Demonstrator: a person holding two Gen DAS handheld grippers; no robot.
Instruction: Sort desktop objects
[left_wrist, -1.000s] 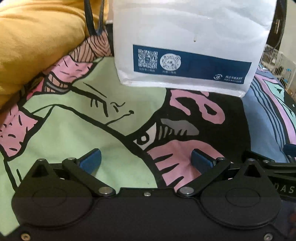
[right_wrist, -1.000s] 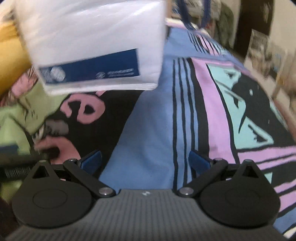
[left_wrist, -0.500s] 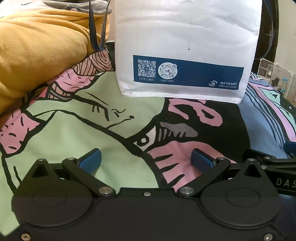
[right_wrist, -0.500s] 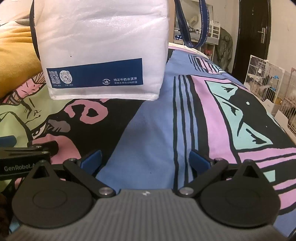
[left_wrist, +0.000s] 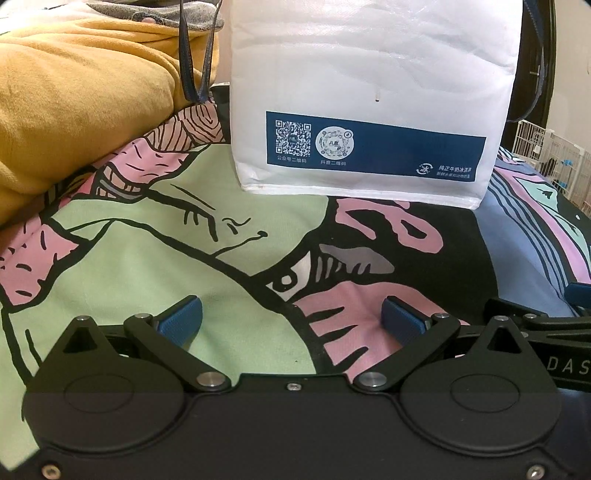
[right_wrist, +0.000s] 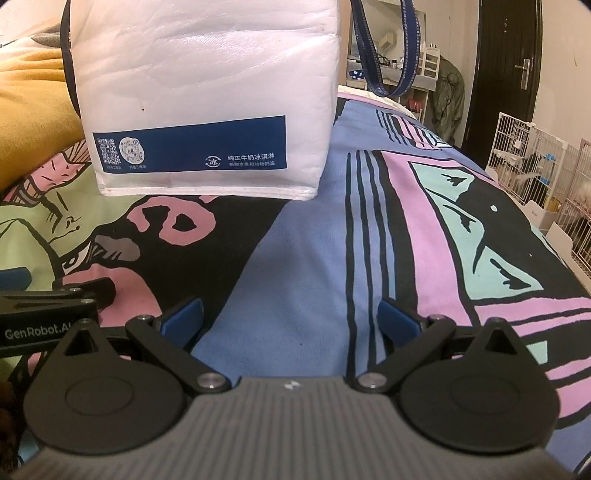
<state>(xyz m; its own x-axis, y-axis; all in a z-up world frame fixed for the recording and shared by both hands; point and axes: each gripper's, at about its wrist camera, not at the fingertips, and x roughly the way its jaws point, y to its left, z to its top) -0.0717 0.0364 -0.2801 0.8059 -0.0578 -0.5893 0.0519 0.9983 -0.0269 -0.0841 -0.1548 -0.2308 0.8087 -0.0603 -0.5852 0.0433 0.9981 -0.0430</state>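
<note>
A white insulated bag with a dark blue printed band and blue straps stands upright on a patterned bedspread, straight ahead in the left wrist view. The right wrist view has the same bag at upper left. My left gripper is open low over the green and pink print, well short of the bag, nothing between its blue pads. My right gripper is open too, over the blue cloth, to the right of the left gripper, whose body shows at the frame's left edge.
A yellow blanket is heaped at the left beside the bag. White wire cages stand off the bed at the right, and a dark door is behind them. The bedspread stretches open to the right of the bag.
Both wrist views have lifted and steadied; the bag now sits lower and more level in frame. The right view was blurred a second ago and is sharp now. Both grippers stay open.
</note>
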